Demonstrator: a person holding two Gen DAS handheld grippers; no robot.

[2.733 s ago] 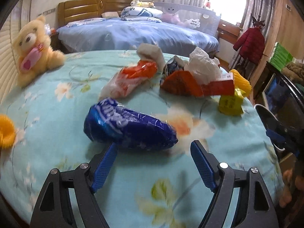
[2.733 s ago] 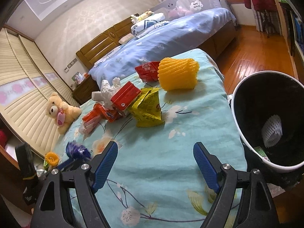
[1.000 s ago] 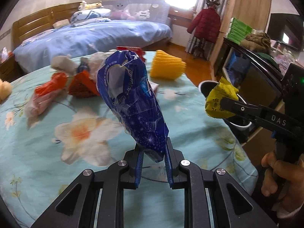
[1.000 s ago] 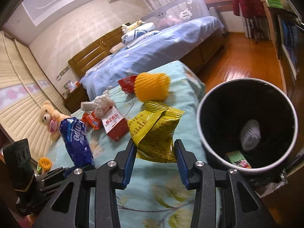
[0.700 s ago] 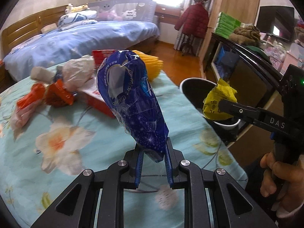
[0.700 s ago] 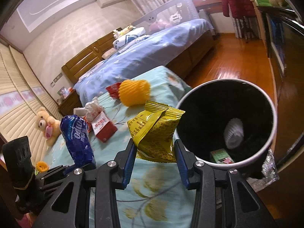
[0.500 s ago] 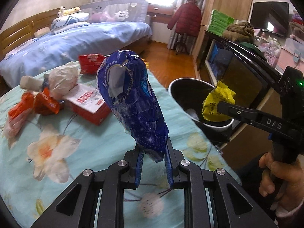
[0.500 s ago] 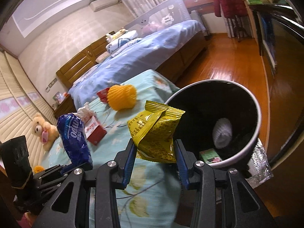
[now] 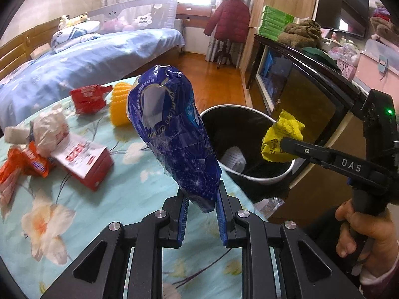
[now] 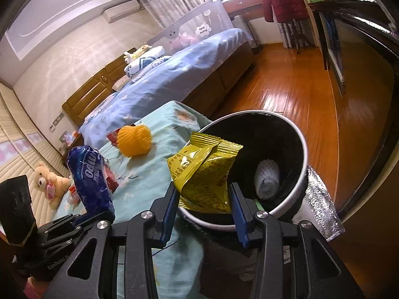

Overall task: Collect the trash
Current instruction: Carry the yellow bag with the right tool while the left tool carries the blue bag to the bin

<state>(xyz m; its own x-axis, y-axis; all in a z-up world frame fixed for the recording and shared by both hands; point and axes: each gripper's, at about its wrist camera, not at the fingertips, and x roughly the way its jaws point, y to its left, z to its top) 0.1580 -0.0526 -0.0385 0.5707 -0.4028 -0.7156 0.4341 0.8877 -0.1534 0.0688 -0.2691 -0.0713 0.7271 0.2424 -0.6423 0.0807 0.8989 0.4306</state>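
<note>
My left gripper point(image 9: 200, 208) is shut on a blue tissue pack point(image 9: 172, 134) and holds it upright above the floral bed cover, just left of the black trash bin point(image 9: 251, 174). The pack also shows in the right wrist view point(image 10: 89, 177). My right gripper point(image 10: 203, 205) is shut on a yellow snack bag point(image 10: 204, 172), held over the near rim of the bin point(image 10: 303, 164). The yellow bag also shows in the left wrist view point(image 9: 281, 137), above the bin's right edge. A white foam net point(image 10: 266, 180) lies inside the bin.
On the bed cover point(image 9: 129, 182) lie a red-and-white box point(image 9: 82, 159), an orange foam net point(image 9: 119, 104), a red packet point(image 9: 88, 98), crumpled white tissue point(image 9: 47, 127) and orange wrappers point(image 9: 22, 167). A dark cabinet point(image 9: 311, 94) stands right of the bin. A teddy bear point(image 10: 49, 182) sits far left.
Both grippers closed on their items, lifted them and carried them right toward the bin. The yellow bag is now over the bin's rim; the blue pack is beside it.
</note>
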